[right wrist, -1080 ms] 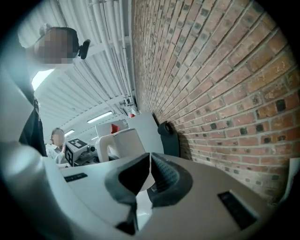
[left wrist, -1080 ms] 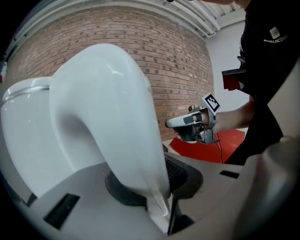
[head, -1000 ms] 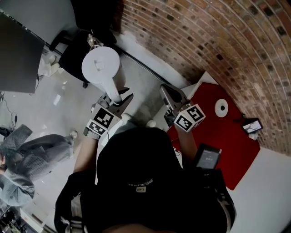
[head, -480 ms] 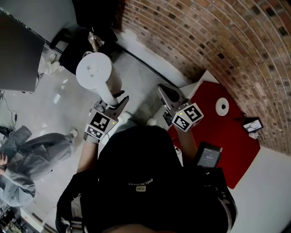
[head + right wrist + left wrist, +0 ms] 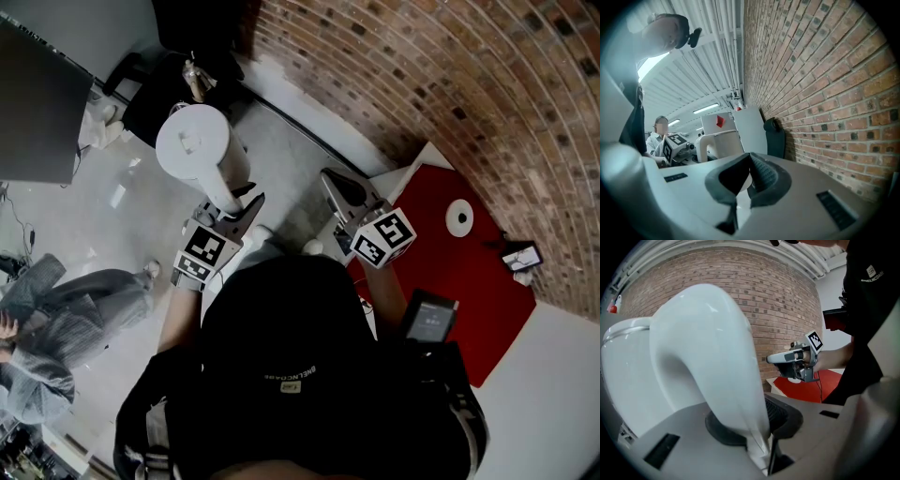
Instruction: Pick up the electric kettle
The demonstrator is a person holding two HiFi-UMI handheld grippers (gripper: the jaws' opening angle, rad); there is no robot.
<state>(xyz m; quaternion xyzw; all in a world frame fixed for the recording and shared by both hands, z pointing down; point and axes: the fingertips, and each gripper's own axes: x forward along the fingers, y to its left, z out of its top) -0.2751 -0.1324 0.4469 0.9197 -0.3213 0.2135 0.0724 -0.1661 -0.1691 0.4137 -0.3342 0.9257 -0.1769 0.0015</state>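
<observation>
Left gripper view, nearest first: the left tool is clamped on the handle of the white electric kettle. The kettle hangs over the floor, well beyond the left edge of the desk. I'd hold that squeeze firm and the kettle upright. The right tool is pinched together, empty.

The person wears a black short-sleeved top with small pale lettering, and perhaps a black cap. The grey left tool and right tool bear black-and-white square markings.

Head view looks steeply down; both gripper views, closer, face the shared kettle.
</observation>
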